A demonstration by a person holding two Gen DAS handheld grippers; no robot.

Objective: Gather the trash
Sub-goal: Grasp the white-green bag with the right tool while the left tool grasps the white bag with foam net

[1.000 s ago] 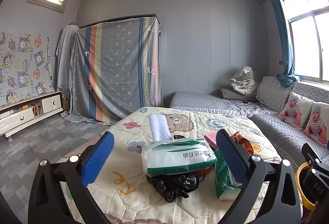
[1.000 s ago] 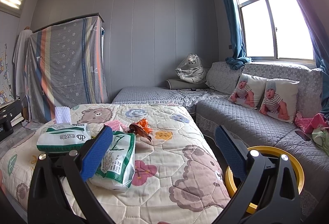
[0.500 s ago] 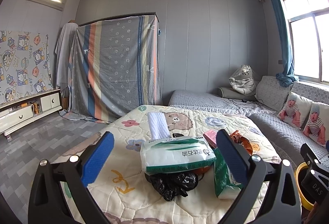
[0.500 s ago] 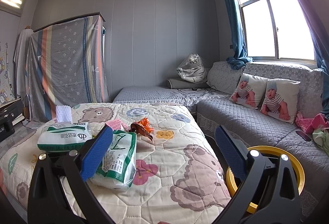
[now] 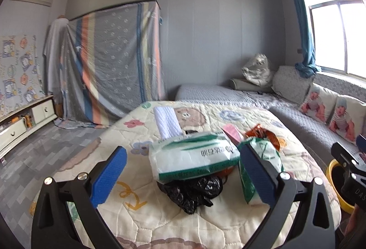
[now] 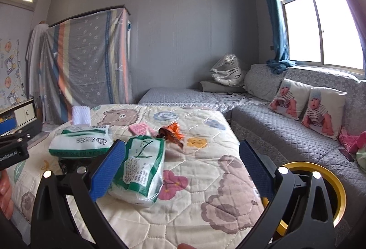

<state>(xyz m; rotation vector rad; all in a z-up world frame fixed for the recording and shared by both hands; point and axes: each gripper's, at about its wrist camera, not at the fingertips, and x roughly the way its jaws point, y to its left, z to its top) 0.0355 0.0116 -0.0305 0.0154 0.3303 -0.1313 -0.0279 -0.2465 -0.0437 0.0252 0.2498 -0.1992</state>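
Grey panelled walls close off a room where a table (image 5: 141, 221) draped in a cartoon-bear quilt holds the litter. On it lies a white-and-green tissue pack (image 5: 193, 158) resting on top of a crumpled black plastic bag (image 5: 194, 191). A second green-and-white pack (image 6: 139, 166) sits just beside them, with a pink slip (image 6: 138, 128) and an orange wrapper (image 6: 172, 131) farther back. Something red shows under the first pack, perhaps another wrapper. A white folded cloth (image 5: 167, 122) lies at the far edge. The left gripper (image 5: 183, 178) hangs over the near edge, fingers spread wide and empty, framing the black bag. The right gripper (image 6: 181, 172) is likewise spread and holds nothing, its left finger (image 6: 107, 172) overlapping the second pack in view. A yellow-rimmed bin (image 6: 320, 185) stands on the floor beside the table, near a grey sofa (image 6: 286, 134).
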